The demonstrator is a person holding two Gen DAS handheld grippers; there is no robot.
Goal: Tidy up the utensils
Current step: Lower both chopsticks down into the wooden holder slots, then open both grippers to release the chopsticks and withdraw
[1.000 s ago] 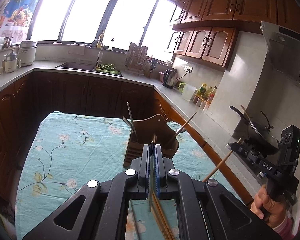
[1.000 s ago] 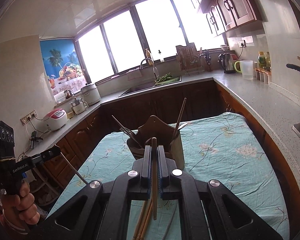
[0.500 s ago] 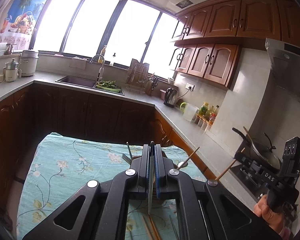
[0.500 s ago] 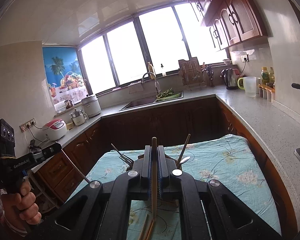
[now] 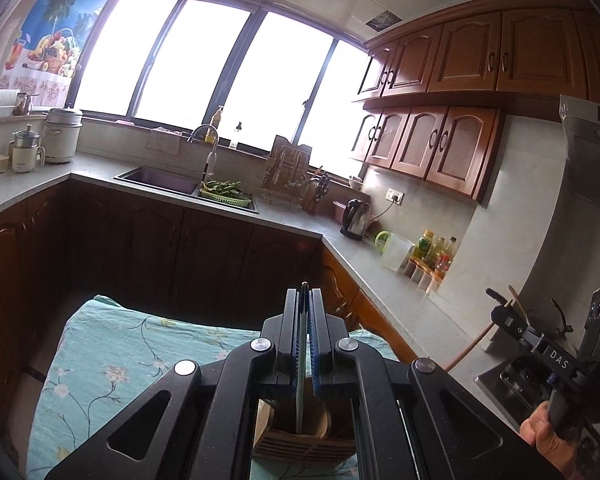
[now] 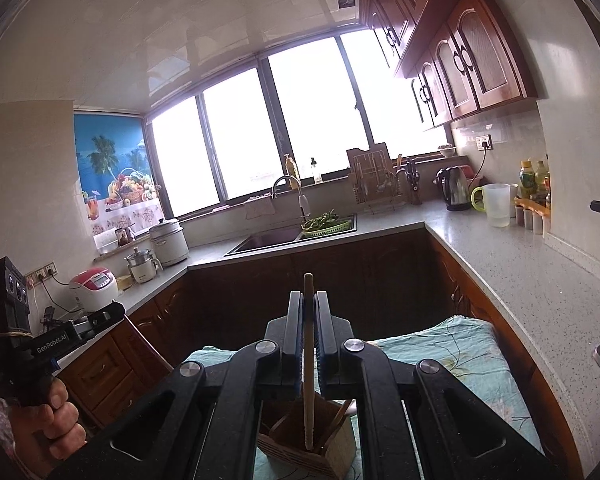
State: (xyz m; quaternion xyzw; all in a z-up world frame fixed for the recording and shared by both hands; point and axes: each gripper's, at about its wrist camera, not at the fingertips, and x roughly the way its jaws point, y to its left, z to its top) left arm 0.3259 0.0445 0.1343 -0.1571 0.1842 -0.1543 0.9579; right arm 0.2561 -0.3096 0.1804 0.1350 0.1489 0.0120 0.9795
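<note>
My left gripper (image 5: 304, 300) is shut on a thin flat metal utensil (image 5: 300, 380) that hangs down over the wooden utensil holder (image 5: 300, 436) seen under the jaws. My right gripper (image 6: 309, 300) is shut on a wooden chopstick (image 6: 309, 360) whose lower end reaches into the wooden utensil holder (image 6: 300, 452). The holder stands on the table with the teal flowered cloth (image 5: 112, 360), which also shows in the right wrist view (image 6: 452, 352). Each gripper shows in the other's view: the right one (image 5: 512, 320) and the left one (image 6: 112, 312).
Grey counters run round the room with a sink (image 5: 160, 180), a green basket of vegetables (image 5: 224, 194), a kettle (image 5: 356, 220), a clear jug (image 5: 396, 252) and bottles (image 5: 436, 252). A wok and stove (image 5: 540, 344) are on the right. Dark cabinets stand behind the table.
Both grippers have risen and tilted up; the holder has dropped from the middle of each view to beneath the jaws. Both utensils stay gripped, now hanging over the holder.
</note>
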